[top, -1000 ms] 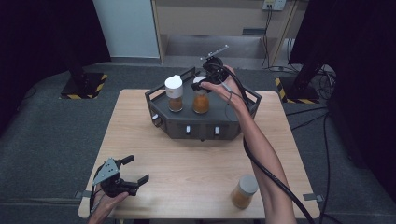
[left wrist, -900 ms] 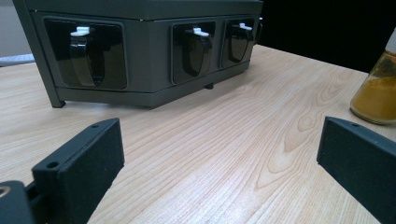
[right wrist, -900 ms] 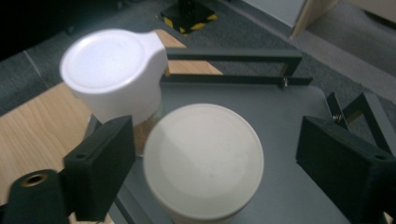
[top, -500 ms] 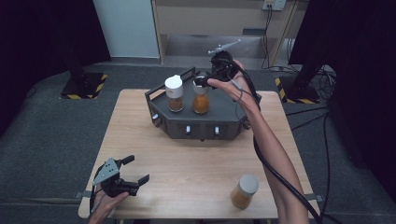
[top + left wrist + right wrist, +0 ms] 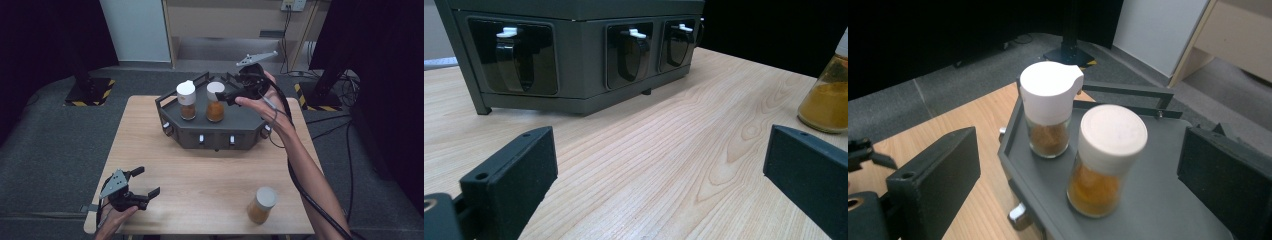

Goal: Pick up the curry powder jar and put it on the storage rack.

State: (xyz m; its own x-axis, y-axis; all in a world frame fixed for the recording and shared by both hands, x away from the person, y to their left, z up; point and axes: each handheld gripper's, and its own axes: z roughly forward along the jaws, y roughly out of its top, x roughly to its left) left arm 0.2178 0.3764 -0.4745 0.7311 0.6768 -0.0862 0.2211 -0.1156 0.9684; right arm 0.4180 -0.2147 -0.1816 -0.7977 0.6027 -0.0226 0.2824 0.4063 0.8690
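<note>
Wooden table (image 5: 200,200) in a dark room, three spice jars counted.
High view: grey rack (image 5: 215,131) mid-frame bears two jars (image 5: 215,102); a third jar (image 5: 262,205) stands lower right. Left gripper view: my left claw (image 5: 659,165) gapes wide, holding nothing. Right gripper view: my right claw (image 5: 1078,170), just opened wide, frames the amber jar (image 5: 1104,160) without touching.

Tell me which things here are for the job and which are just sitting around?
For the job:
- right tool, open, beside the jars
- orange spice jar on the rack
- brown spice jar next to it
- grey rack
- third jar, near the table's front edge

Just sitting around:
- left tool, open, holding nothing
- wooden table
- black stands on the floor
</note>
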